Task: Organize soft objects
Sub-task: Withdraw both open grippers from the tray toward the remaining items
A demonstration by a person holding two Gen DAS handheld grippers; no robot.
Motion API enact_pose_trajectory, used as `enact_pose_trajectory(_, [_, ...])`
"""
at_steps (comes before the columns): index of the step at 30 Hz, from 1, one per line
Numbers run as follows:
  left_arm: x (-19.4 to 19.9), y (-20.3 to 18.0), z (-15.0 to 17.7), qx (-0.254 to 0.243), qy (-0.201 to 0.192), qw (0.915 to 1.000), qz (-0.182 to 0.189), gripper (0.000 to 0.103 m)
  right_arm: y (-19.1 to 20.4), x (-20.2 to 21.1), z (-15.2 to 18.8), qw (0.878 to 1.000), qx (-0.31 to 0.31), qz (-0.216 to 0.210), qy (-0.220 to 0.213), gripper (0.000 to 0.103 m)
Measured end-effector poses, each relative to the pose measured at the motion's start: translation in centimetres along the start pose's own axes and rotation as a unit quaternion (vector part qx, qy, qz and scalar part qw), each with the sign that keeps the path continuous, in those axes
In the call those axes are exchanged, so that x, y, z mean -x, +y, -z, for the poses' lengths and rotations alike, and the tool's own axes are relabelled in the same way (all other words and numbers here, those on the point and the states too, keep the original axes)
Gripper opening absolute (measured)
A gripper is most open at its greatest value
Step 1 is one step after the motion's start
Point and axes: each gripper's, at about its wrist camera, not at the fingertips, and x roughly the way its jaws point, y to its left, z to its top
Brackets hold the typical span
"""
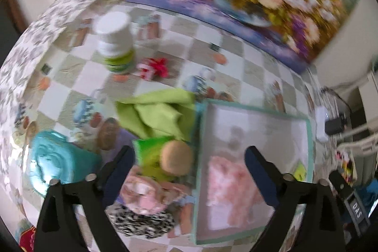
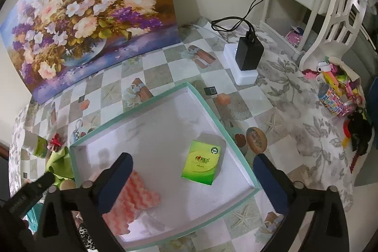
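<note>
A shallow white box with a teal rim [image 1: 309, 134] [image 2: 208, 108] lies on the checked tablecloth. Inside it lie a pink wavy cloth [image 2: 139, 197] [image 1: 231, 181] and a green tissue pack [image 2: 202, 162]. Left of the box is a pile: a lime green cloth [image 1: 156, 115], a green packet [image 1: 148, 152], a tan round sponge [image 1: 177, 157], a pink fabric piece [image 1: 144, 195], a black-and-white patterned cloth [image 1: 141, 221] and a teal bag [image 1: 52, 164]. My left gripper [image 1: 189, 157] is open above the pile and the box's left rim. My right gripper [image 2: 191, 169] is open above the box.
A white bottle with a green label [image 1: 115, 41] and a small red bow [image 1: 153, 67] stand behind the pile. A floral painting [image 2: 82, 11] leans on the wall. A black charger on a white block [image 2: 248, 56], a round coaster [image 2: 256, 136] and a toy jar [image 2: 335, 96] sit right.
</note>
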Motion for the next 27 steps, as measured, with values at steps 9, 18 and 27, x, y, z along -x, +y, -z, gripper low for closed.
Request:
enact_pose_trajectory(9, [1.8,6.0,-1.6,0.057,-0.022,0.9975,-0.034,0.100,3.5,0.6,0.6,0.999,0.042,-0.024,-0.007,0.103])
enact_pose_trajectory(18, [2.6,10.5,-2.1,0.084,-0.021,0.9956,-0.036,0.100,8.0,1.4,1.7,0.994,0.080,-0.076,0.001,0.103])
enact_pose_trajectory(27, [0.8,11.7,-2.2,0.079,0.018,0.9959,-0.042,0.100,14.0,0.5,4.2,0.980,0.156,-0.119,0.032,0.103])
